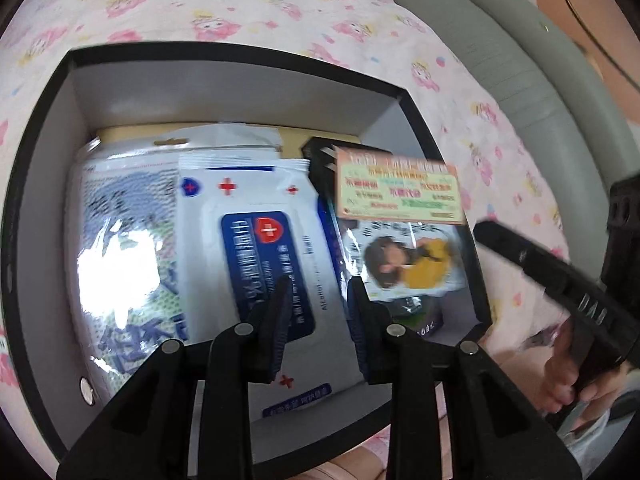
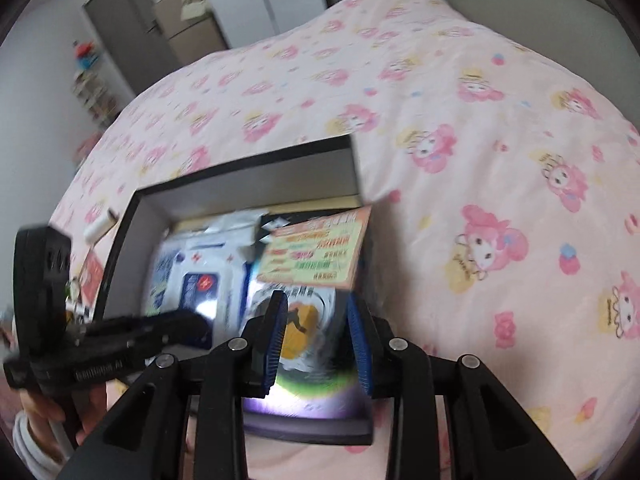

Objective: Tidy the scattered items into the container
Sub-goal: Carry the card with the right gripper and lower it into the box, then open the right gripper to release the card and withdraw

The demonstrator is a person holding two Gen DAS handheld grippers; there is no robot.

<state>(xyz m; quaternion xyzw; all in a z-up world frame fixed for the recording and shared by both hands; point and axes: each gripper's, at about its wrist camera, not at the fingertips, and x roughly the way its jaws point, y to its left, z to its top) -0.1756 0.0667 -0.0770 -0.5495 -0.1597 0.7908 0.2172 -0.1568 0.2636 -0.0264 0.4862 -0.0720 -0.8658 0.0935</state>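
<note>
Several packs lie already in the box [image 1: 240, 60]. Both grippers, left [image 1: 318, 304] and right [image 2: 316, 332], hover above it with jaws apart, holding nothing; the card pack [image 1: 400, 216] lies nearest the right one.

A bed covered by a pale pink sheet [image 2: 460, 128] printed with pink and yellow cartoon figures fills most of both views. Along its edge at 1 o'clock runs a padded grey-green headboard [image 1: 500, 52]. In the right wrist view, at 10 o'clock, stand a white wall [image 2: 44, 92], a grey door [image 2: 116, 24] and, at 11 o'clock, a brown cabinet [image 2: 188, 28] with papers on top. A shelf [image 2: 90, 84] of colourful things lies against the wall. Soft daylight is even.
</note>
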